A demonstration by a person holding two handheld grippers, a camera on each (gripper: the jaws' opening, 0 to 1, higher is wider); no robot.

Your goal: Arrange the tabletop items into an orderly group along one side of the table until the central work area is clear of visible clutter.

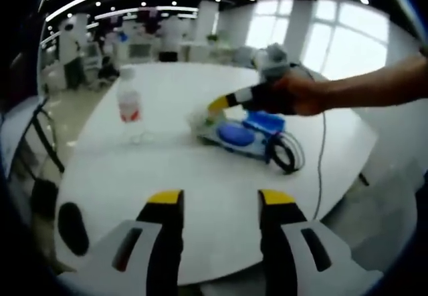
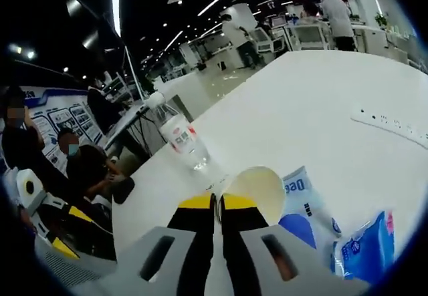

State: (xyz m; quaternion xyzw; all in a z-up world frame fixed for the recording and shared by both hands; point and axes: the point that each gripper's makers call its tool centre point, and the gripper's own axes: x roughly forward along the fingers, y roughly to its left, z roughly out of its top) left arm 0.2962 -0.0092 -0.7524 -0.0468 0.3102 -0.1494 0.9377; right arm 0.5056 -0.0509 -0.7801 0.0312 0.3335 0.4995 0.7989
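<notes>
Your right gripper (image 2: pixel 216 202) has its jaws pinched on the cup (image 2: pixel 255 188) rim, beside the blue packs (image 2: pixel 364 249); bottle (image 2: pixel 182 139) stands just past it. Your left gripper (image 1: pixel 219 199) is spread wide, holding nothing, over bare table (image 1: pixel 221 169), cup (image 1: pixel 200 119) well ahead.

a clear water bottle (image 1: pixel 130 105) with a red label stands upright on the white table (image 1: pixel 200 176). near it lie a pale paper cup (image 2: pixel 256 189), tilted, and blue-white packets (image 2: pixel 304 209), touching.
</notes>
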